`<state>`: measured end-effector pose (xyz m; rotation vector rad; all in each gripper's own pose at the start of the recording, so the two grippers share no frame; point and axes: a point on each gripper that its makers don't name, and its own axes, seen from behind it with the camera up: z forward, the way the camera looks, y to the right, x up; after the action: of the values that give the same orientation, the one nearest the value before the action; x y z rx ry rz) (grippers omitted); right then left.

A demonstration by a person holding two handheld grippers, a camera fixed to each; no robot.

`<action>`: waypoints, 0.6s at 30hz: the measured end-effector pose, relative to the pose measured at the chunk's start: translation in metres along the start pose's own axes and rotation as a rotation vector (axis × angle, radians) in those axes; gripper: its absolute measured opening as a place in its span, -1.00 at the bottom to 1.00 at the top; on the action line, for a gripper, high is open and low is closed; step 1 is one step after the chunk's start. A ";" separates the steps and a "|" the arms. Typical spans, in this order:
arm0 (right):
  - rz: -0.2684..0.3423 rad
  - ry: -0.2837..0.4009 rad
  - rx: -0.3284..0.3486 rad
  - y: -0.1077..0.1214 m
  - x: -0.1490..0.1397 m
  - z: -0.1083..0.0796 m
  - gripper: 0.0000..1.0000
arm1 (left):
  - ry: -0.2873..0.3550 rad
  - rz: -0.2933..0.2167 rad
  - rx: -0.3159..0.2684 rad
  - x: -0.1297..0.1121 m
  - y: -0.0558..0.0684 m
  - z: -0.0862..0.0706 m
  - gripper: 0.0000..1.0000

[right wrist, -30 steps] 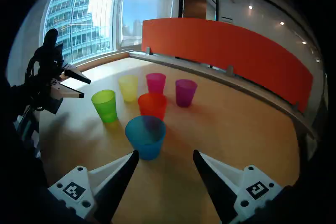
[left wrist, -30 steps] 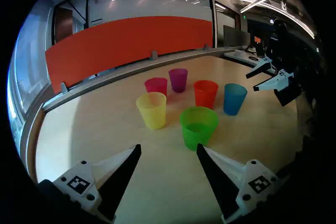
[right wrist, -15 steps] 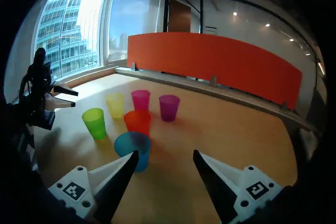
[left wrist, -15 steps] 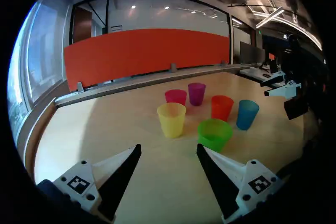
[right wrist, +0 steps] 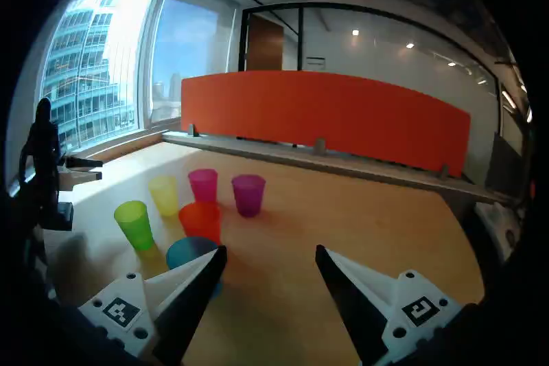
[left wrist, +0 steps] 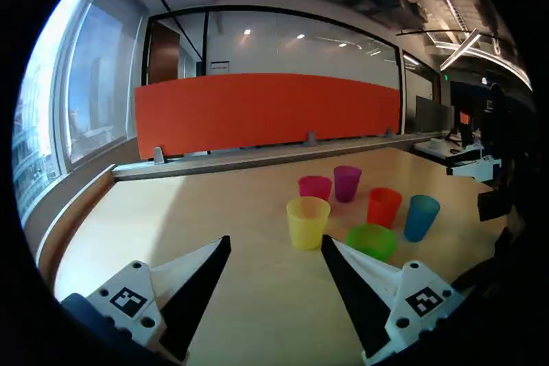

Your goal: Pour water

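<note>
Left gripper [left wrist: 274, 237] and right gripper [right wrist: 270, 248]: fingers apart, holding nothing. Six cups stand clustered on the wooden table [left wrist: 206, 215]: yellow cup [left wrist: 307, 222], pink cup [left wrist: 315, 187], purple cup [left wrist: 346, 183], orange cup [left wrist: 383, 206], blue cup [left wrist: 420, 218], green cup [left wrist: 370, 240]. The green is partly behind the left gripper's finger, the blue partly behind the right's. An orange partition [left wrist: 267, 108] lines the table's far edge, with tall windows [right wrist: 96, 71] to one side.

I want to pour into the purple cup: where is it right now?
In the right gripper view the purple cup stands at the cluster's far side, just right of the pink cup, toward the orange partition.
</note>
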<state>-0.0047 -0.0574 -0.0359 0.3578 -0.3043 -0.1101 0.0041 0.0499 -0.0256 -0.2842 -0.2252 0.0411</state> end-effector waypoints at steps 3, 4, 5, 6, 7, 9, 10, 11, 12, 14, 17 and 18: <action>0.011 0.031 -0.030 0.004 0.008 0.001 1.00 | 0.021 -0.002 0.017 0.005 -0.001 -0.002 0.97; 0.012 0.042 -0.042 0.006 0.011 0.001 1.00 | 0.029 -0.004 0.022 0.007 -0.001 -0.003 0.97; 0.013 0.053 -0.053 0.007 0.013 0.002 1.00 | 0.036 -0.006 0.027 0.008 -0.001 -0.003 0.97; 0.014 0.061 -0.065 0.009 0.015 0.002 1.00 | 0.044 -0.011 0.032 0.010 -0.001 -0.004 0.97; 0.014 0.071 -0.079 0.011 0.017 0.003 1.00 | 0.052 -0.017 0.036 0.012 -0.001 -0.004 0.96; 0.015 0.087 -0.102 0.014 0.020 0.003 1.00 | 0.067 -0.031 0.045 0.016 -0.002 -0.004 0.97; 0.015 0.094 -0.114 0.016 0.021 0.004 1.00 | 0.076 -0.039 0.049 0.018 -0.002 -0.004 0.97; 0.016 0.101 -0.124 0.017 0.022 0.004 1.00 | 0.084 -0.047 0.054 0.020 -0.003 -0.005 0.97; 0.019 0.109 -0.133 0.018 0.024 0.004 1.00 | 0.091 -0.053 0.057 0.022 -0.003 -0.005 0.97; 0.026 0.126 -0.151 0.019 0.027 0.004 1.00 | 0.106 -0.065 0.064 0.025 -0.004 -0.005 0.97; 0.040 0.147 -0.168 0.020 0.031 0.003 1.00 | 0.126 -0.075 0.076 0.031 -0.005 -0.006 0.97; 0.044 0.154 -0.178 0.021 0.032 0.003 1.00 | 0.132 -0.076 0.079 0.032 -0.005 -0.007 0.97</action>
<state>0.0259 -0.0435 -0.0169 0.1814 -0.1486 -0.0657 0.0372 0.0453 -0.0233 -0.1983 -0.1029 -0.0441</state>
